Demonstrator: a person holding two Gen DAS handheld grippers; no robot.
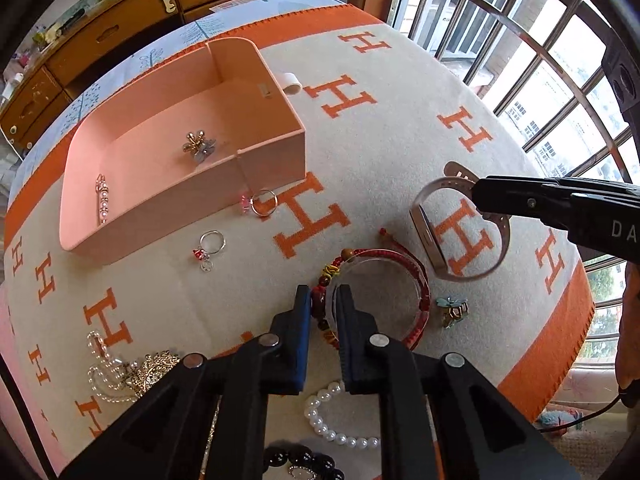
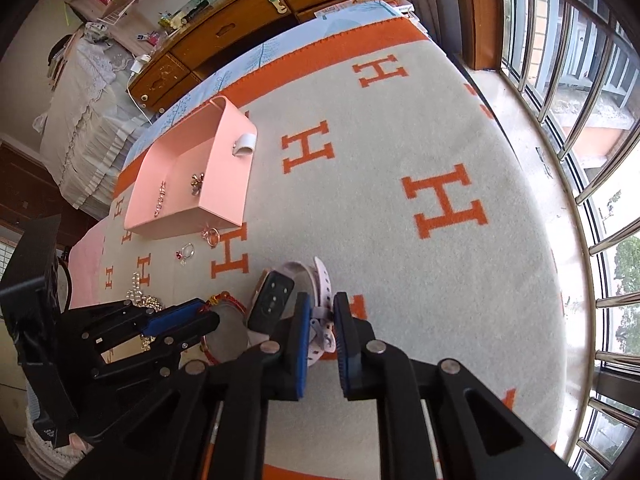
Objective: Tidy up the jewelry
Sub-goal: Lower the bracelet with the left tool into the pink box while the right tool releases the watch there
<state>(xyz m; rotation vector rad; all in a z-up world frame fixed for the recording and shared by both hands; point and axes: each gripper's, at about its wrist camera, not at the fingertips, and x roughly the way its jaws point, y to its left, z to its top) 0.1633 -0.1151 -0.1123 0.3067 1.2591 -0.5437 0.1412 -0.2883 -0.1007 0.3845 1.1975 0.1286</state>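
My left gripper [image 1: 326,300] points down at the blanket and is shut on a red bead bracelet [image 1: 416,276]; a clear bangle [image 1: 380,258] lies inside the bracelet's loop. The right gripper [image 2: 322,308] is shut on the pale perforated strap [image 2: 320,280] of a watch [image 2: 272,304] with a dark face. In the left wrist view the right gripper [image 1: 480,198] comes in from the right, and the watch [image 1: 430,236] stands on edge as a loop. I cannot tell whether it touches the blanket. An open pink box [image 1: 276,148] stands at the back left.
The box holds a flower brooch [image 1: 200,146] and a pearl hairpin [image 1: 102,200]. Two rings [image 1: 264,202] [image 1: 212,242] lie in front of it. A pearl bracelet [image 1: 328,416], black beads [image 1: 304,460], a pearl necklace [image 1: 132,372] and a small brooch [image 1: 452,308] lie near me. A barred window runs along the right.
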